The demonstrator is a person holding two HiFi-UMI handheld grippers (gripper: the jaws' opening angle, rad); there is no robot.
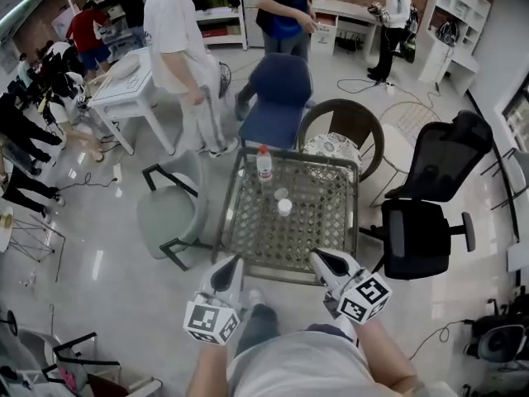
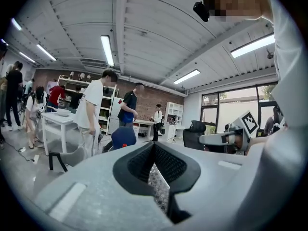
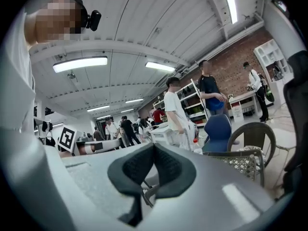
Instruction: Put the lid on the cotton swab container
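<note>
- Head view: found the left hand-held gripper (image 1: 234, 263) and the right hand-held gripper (image 1: 317, 257) low at the near edge of the bench (image 1: 248, 259), tips pointing in over it, well apart from the work.
- Head view: located the cotton swab container (image 1: 284, 208) upright near the middle of the bench. Noted a pale round piece just behind it, taken for the lid (image 1: 281, 193); too small to confirm contact between the two. Noted a red-capped bottle (image 1: 264, 165) standing further back, near both.
- Left gripper view: confirmed jaws fully together with nothing between them; saw only the bench lattice through the notch.
- Right gripper view: confirmed the same, jaws together and empty; saw the bench rim off to the right.
- Judged the task not yet started: lid off, neither piece gripped.
- Risk, judged: pushing the lid across the smooth top instead of lifting it, caused by arriving with the jaws closed.
- Risk, judged: tipping or sliding the light container, caused by pressing the lid down off-centre with nothing steadying the body.
- Risk, judged: knocking the bottle over, caused by reaching too far past the lid.
</note>
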